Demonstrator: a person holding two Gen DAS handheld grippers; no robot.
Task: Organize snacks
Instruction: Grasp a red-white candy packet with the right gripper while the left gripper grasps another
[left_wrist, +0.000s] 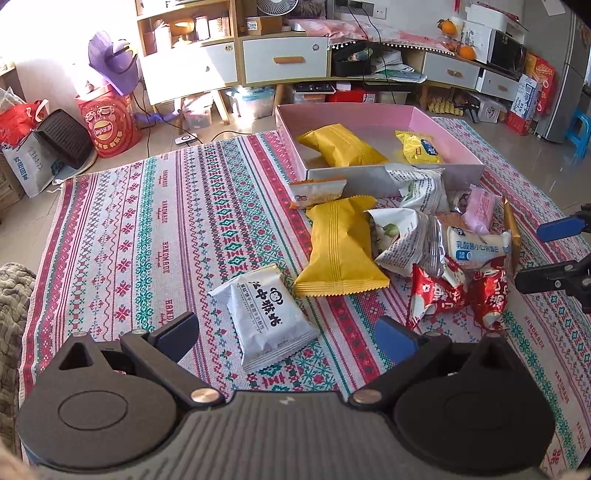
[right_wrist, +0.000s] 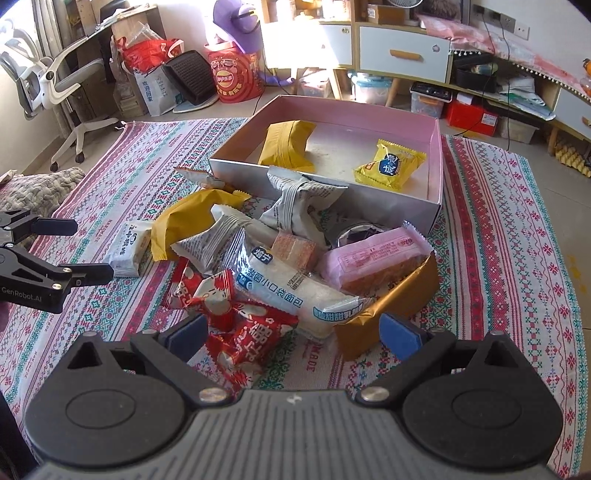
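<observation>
A pile of snack packets lies on a patterned cloth (left_wrist: 147, 221), just in front of a shallow pink box (left_wrist: 343, 110) that stands at the far side.

The left gripper (left_wrist: 286, 336) hangs with its fingers spread wide, gripping nothing. A white packet with black lettering (left_wrist: 264, 314) lies flat on the cloth between the two fingers, its near end closest to them, with a gap on either side. Just beyond it to the right lies a long yellow packet (left_wrist: 340, 247).

The right gripper (right_wrist: 293, 338) is likewise released, its fingers far apart and empty. A red packet (right_wrist: 247, 332) lies between them, reaching towards the left finger, and a gold-foil packet (right_wrist: 391, 310) lies just ahead of the right finger. Farther off in the pile sit a white bread packet with blue print (right_wrist: 295, 288) and a pink packet (right_wrist: 373, 258).

Inside the box lie a second yellow packet (right_wrist: 288, 144) on the left and a small yellow packet with a blue label (right_wrist: 391, 166) on the right.
</observation>
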